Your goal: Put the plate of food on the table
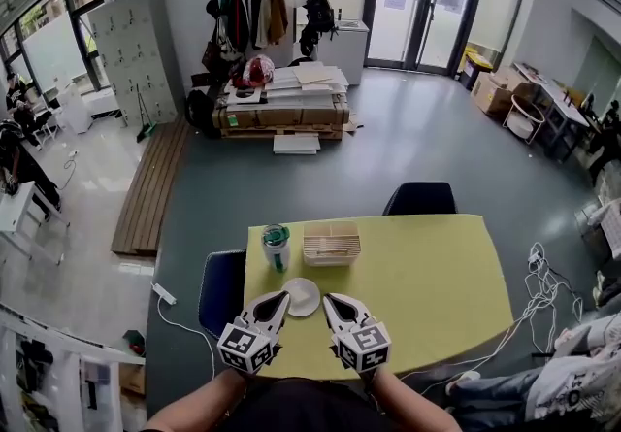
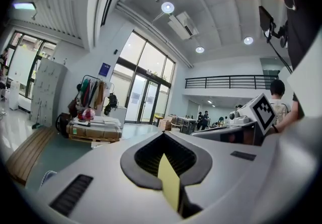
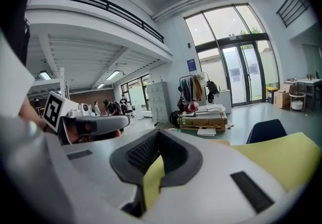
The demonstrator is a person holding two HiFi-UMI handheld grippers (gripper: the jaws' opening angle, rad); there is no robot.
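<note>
Placement looks finished, or nearly so: the white plate (image 1: 301, 296) is seen lying flat on the yellow worktop (image 1: 427, 284), just in front of a green-banded cup (image 1: 276, 248) and a slatted box (image 1: 331, 243). Whether food is on it cannot be told, as its surface reads as plain white. The plate is flanked by the left hand-held gripper (image 1: 282, 296) and the right hand-held gripper (image 1: 328, 300), which seem to be held above it with their tips pointed away from the person. Both pairs of jaws are pressed together with nothing clamped, and only a yellow sliver of worktop is seen through the gap behind each tip. If the plate is to be shifted, the jaws would need to be parted first, the rim taken from opposite sides, and the plate kept level so that nothing slides off. Otherwise both tools are best drawn clear without the rim or the cup being brushed.
</note>
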